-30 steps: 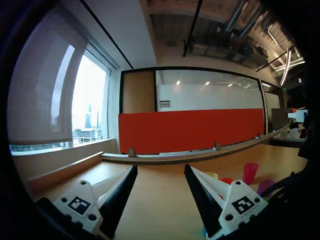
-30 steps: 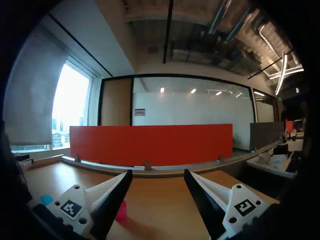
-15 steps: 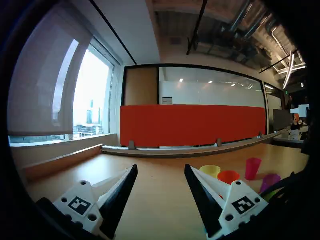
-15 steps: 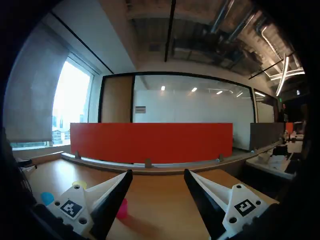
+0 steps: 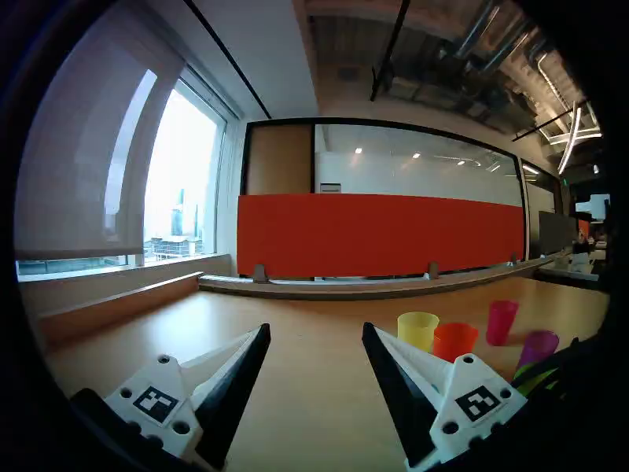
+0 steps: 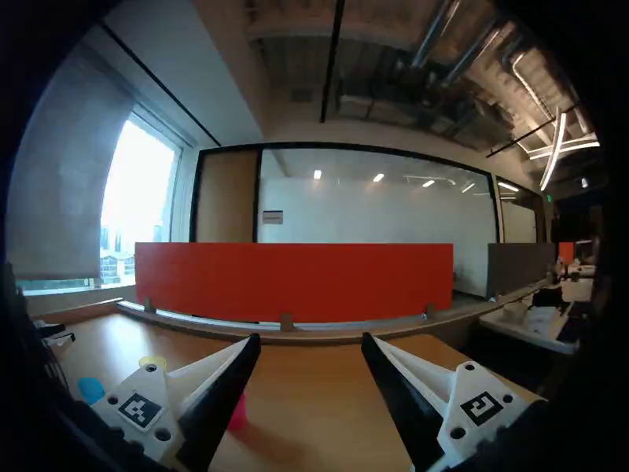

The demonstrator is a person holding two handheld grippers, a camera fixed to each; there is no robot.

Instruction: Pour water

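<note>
Red divider panel [image 5: 377,236] behind wooden desk [image 5: 314,377], bright window [image 5: 179,193] at left

Showed yellow cup [image 5: 417,327], orange cup [image 5: 456,340], pink cup [image 5: 502,321], purple cup [image 5: 538,346] at lower right, red partition [image 5: 377,234] mid-frame, tan desk [image 5: 314,354], black-and-white marker [image 5: 155,403] at lower left.

no readable text, small wall sign [image 5: 330,187] illegible

Bright daylight from blown-out window [image 5: 177,189] — dim ceiling [image 5: 440,55], sharp focus, fisheye bending at edges
</note>
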